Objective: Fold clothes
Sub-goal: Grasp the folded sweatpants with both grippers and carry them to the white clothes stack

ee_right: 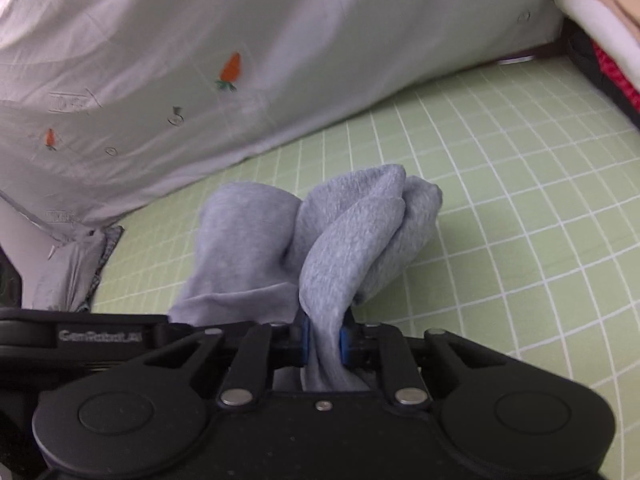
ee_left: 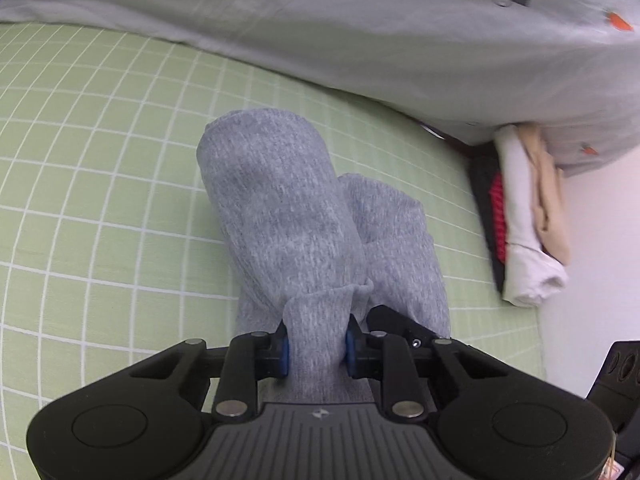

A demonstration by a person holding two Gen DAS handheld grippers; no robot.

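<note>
Pinching bunched grey cloth (ee_left: pixel 280 208) between closed jaws, left gripper (ee_left: pixel 317 346) and right gripper (ee_right: pixel 325 340) hide its edges, so its type stays unclear.

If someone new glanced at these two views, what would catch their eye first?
The soft grey knit garment bunched on the green grid-patterned sheet, pinched by both the left gripper and right gripper. Behind it lies the pale carrot-printed duvet.

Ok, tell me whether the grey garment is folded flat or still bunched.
Bunched. The grey garment hangs in rolled lobes, pinched by the left gripper and right gripper.
</note>
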